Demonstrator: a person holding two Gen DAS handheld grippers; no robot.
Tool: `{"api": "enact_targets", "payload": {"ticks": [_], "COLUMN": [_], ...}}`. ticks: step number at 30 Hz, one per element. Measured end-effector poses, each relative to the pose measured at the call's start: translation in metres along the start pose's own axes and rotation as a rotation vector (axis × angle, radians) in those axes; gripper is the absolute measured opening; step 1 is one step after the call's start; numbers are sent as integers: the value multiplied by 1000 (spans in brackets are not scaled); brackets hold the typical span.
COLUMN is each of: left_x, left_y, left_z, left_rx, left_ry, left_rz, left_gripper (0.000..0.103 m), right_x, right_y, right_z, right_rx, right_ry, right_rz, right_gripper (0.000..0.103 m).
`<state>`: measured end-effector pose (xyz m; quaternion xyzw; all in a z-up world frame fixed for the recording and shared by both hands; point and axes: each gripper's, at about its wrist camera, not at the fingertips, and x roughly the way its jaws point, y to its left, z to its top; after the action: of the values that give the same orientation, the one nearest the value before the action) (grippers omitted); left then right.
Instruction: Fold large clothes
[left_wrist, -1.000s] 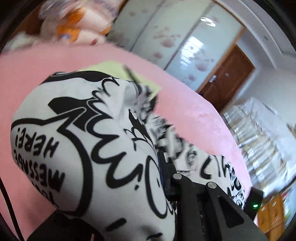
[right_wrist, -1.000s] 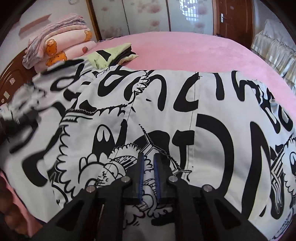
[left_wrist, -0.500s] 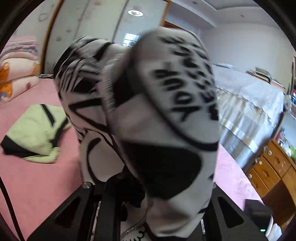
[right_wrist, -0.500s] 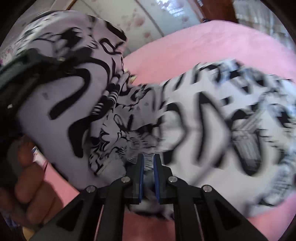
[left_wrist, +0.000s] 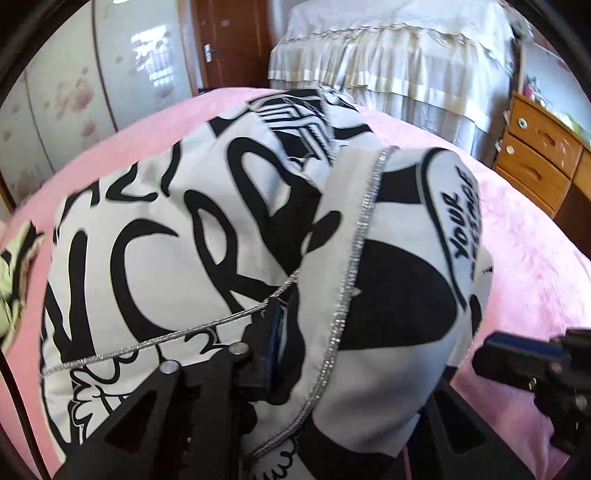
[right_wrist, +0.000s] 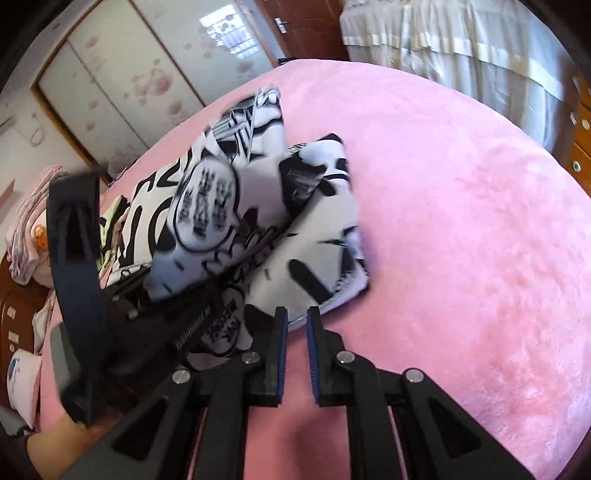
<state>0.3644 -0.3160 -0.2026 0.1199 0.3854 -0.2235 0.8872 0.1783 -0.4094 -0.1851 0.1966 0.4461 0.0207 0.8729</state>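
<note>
Black-and-white printed garment (left_wrist: 207, 229) lies bunched on the pink bedspread (right_wrist: 461, 221), straight ahead of both grippers. Left gripper (left_wrist: 295, 332) is clamped on a fold, cloth draped right over its fingers. Right gripper (right_wrist: 294, 325) sits at the near edge, jaws nearly together with only a narrow gap, nothing between them. Wooden drawers (left_wrist: 543, 155) off to its right.

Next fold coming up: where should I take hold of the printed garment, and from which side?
Probably the near corner of the garment, where its stacked edges end by the right gripper. Come low from the pink bed side: that edge lies flat and unobstructed.
</note>
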Motion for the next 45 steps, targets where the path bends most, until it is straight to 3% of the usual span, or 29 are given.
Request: {"api": "enact_targets", "payload": {"ticks": [5,6,7,9,11,16,21,23,27,29,31,34,35,38,41,45], "left_x": [-24,-29,-33,-47,-63,-112,-145,-143,-118,-97,-81,-87,-87,-76,-75,-86], "left_y": [6,9,4,6,5,36,93,123,159,165,161,143,136,106,80,80], "left_z": [4,4,10,13,15,10,4,-7,-32,-44,-46,-44,-44,-48,-57,-53], "left_rx": [-20,-28,-43,-78,-99,-225,-351,-406,-498,-517,-527,-470,-443,-301,-177,-195], "left_ry": [46,49,53,45,23,-46,-90,-65,35,112,149,91,80,89,67,71], "left_rz": [-73,-108,-161,-239,-283,-300,-130,-53,-15,-26,-65,-44,-30,99,225,188], "left_gripper": [32,49,76,93,93,93,93,93,92,82,66,66,66,66,67,67], "right_x": [-8,-12,-18,-32,-41,-49,-33,-17,29,41,31,-27,-35,9,37,16], "right_y": [-18,-20,-20,-22,-19,9,35,44,41,36,34,38,32,6,-18,-17], "right_z": [13,17,19,29,35,62,80,87,89,87,85,71,63,41,28,42], "right_rx": [41,46,49,47,39,-25,-117,-147,-136,-127,-127,-203,-196,-154,-84,-20], "right_ry": [-8,-18,-32,-68,-91,-86,-29,21,166,200,165,-70,-108,5,47,70], "right_rz": [27,36,40,51,74,122,158,166,141,137,160,175,158,74,106,178], "right_gripper": [13,20,25,42,45,45,45,45,41,28,20,17,17,16,16,23]}}
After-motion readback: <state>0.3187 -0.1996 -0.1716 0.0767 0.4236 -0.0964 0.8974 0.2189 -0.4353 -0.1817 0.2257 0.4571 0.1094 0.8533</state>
